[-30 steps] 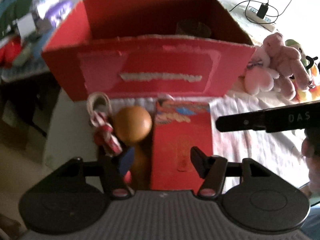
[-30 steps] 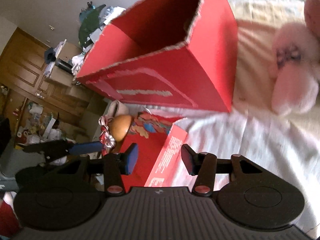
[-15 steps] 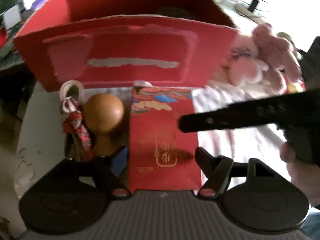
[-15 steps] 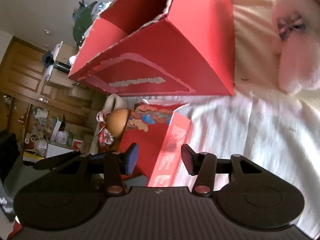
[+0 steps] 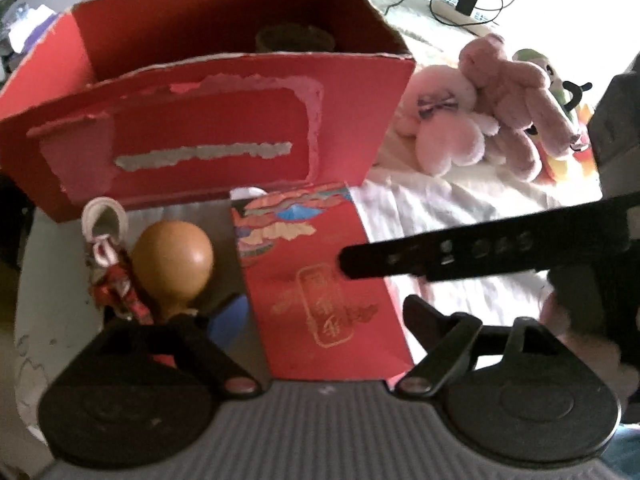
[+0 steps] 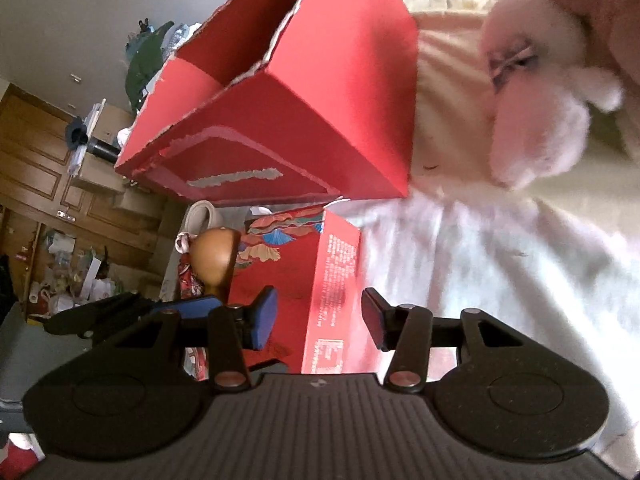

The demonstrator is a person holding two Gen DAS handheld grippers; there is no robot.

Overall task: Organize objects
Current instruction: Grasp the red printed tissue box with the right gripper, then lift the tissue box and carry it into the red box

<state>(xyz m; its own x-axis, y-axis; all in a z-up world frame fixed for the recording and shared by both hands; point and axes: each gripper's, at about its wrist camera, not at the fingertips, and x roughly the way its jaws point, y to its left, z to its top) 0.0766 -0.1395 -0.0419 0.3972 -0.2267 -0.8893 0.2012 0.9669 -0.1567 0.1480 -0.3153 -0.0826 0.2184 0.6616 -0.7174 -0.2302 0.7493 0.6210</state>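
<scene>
Both claws are spread and straddle the flat red gift box [image 5: 320,280]: the left claw [image 5: 320,312] across its decorated lid, the right claw [image 6: 316,316] over its side edge, likely lining up a two-sided grip. The box lies on the bed just before the open red carton [image 5: 208,136], presumably its destination.

Strong daylight from the upper right blows out the white bedsheet [image 5: 460,216] and pink plush toys [image 5: 452,128], the red cardboard box [image 5: 200,132] front sits in soft shadow, both fisheye views bend at their edges, and everything looks slightly blurred.
</scene>
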